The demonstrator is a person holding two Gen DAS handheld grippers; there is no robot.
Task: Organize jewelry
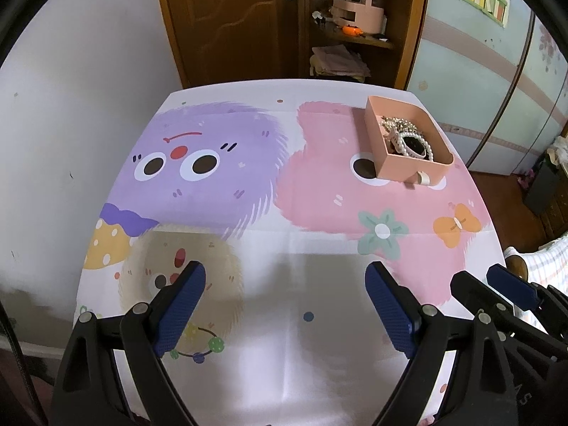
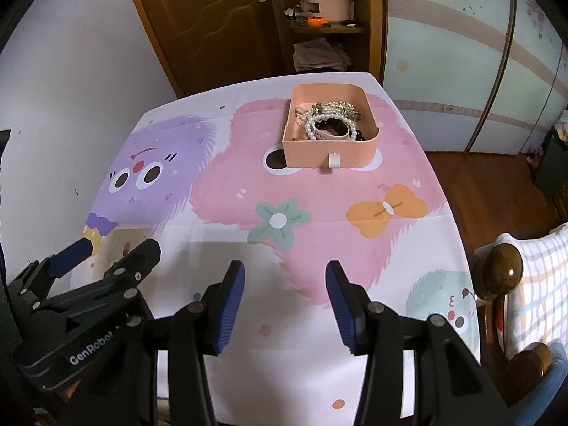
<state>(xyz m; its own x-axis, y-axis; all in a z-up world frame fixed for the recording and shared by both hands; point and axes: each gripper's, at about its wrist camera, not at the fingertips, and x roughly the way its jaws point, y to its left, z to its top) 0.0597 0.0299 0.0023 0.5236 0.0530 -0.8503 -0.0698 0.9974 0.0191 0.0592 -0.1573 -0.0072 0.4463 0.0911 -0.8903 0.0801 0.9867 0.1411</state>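
Note:
A pink drawer box [image 1: 408, 167] [image 2: 330, 156] stands on the far right of the table, with a white pull tab on its front. Inside it lie a pearl bracelet [image 2: 330, 119] [image 1: 420, 142], a white watch band [image 2: 332, 135], dark beads and a gold-toned chain [image 2: 337, 106] [image 1: 397, 122]. My left gripper [image 1: 285, 284] is open and empty over the table's near edge. My right gripper [image 2: 285, 280] is open and empty, also near the front edge, to the right of the left one. Each gripper shows in the other's view [image 1: 504, 284] [image 2: 106, 252].
The table wears a cartoon-print cloth [image 2: 248, 184] [image 1: 248, 184]. A wooden door and an open shelf with a pink organizer [image 1: 358, 14] [image 2: 325, 1] stand behind the table. A wardrobe [image 2: 461, 53] is at the back right. A chair post with checked cloth [image 2: 504, 269] is at the right.

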